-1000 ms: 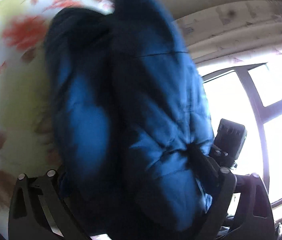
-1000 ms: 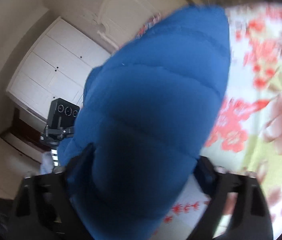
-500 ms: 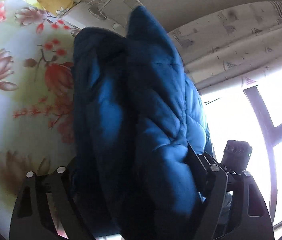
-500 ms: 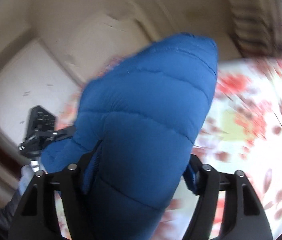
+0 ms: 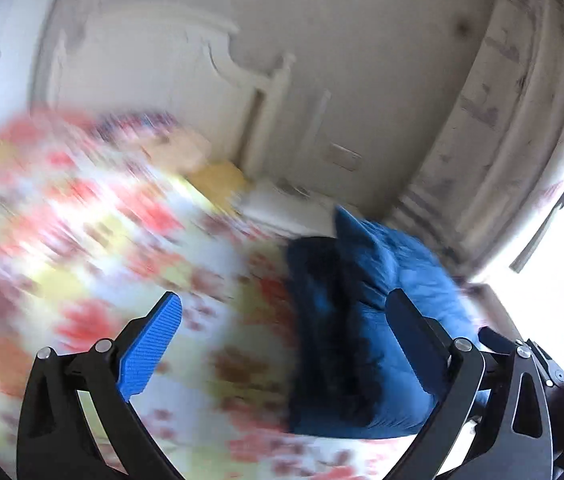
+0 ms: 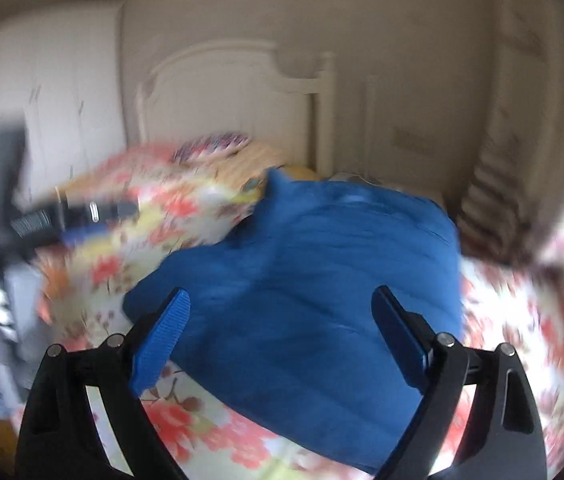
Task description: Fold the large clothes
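Blue ribbed pads are seen on the inner faces of both tongs, and both pairs are spread wide with their jaws opening.

From the left wrist view, much is blurred. To the left of the left tongs (image 5: 284, 316) and beneath them, a flowered bedspread (image 5: 93, 240) in red, yellow and white is spread over the bed. Between the two fingers only bedspread is seen; nothing is pinched. The blue padded jacket (image 5: 366, 320) lies bunched on the bed just ahead of the right-hand finger, partly behind it, its darker side turned toward the gap. Whether that finger touches the jacket cannot be told. Beyond the tongs a white headboard (image 5: 217, 44) is seen, and to the far right a curtain (image 5: 522, 92) beside a bright window (image 5: 562, 264).

From the right wrist view, a blurred dark stand (image 6: 5, 184) is seen far to the left of the right tongs (image 6: 282, 304), with white cupboard doors (image 6: 41, 88) behind it. The jacket (image 6: 310, 280) lies on the bedspread (image 6: 209, 432) directly ahead of the tongs, filling the space seen between the fingers and reaching past the right-hand one. The pads are not pressed on it. The headboard (image 6: 221, 92) stands beyond, and the bedspread continues to the right of the tongs.
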The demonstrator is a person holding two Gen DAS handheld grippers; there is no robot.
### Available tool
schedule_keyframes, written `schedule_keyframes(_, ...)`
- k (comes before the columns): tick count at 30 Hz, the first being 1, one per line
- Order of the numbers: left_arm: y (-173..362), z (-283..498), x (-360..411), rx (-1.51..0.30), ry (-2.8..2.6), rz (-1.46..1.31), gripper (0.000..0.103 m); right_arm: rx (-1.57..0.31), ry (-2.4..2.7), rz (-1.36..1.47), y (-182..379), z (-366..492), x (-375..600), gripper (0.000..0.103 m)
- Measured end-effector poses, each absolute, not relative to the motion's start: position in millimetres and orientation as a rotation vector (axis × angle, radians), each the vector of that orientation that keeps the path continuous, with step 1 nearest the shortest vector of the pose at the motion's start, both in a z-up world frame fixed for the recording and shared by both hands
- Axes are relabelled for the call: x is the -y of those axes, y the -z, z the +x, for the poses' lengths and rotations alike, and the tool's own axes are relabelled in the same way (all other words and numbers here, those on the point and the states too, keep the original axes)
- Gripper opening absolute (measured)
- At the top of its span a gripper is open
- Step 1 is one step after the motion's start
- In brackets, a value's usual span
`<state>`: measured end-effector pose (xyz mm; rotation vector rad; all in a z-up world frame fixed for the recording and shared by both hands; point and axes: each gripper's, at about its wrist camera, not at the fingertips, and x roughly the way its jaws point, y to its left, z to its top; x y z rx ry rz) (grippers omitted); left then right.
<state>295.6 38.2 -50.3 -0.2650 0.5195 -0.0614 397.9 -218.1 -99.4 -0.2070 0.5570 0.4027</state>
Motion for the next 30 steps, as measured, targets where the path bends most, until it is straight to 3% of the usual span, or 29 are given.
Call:
schedule_keyframes(5, 23, 274, -39, -0.528, -0.013, -0.150, 0.098, -0.644, -0.422, -0.418, 140, 391, 155, 0.095)
schedule_keyframes(10, -3, 242, -37, -0.509, -0.038, -0.115, 0.098, -0.500, -0.448, -0.197, 80, 317, 200, 0.094)
schedule_keyframes(13, -19, 224, -19, -0.498, 0.017, -0.121, 0.098, -0.432, -0.372, -0.115, 34, 284, 238, 0.100)
schedule_keyframes(17, -41, 198, 10, -0.492, 0.070, -0.074, 0.098, -0.528, -0.229, -0.096, -2, 287, 263, 0.100)
schedule_keyframes(30, -81, 111, 47, -0.416, 0.074, 0.061, 0.098, -0.531, -0.078, 0.000, -32, 214, 299, 0.100)
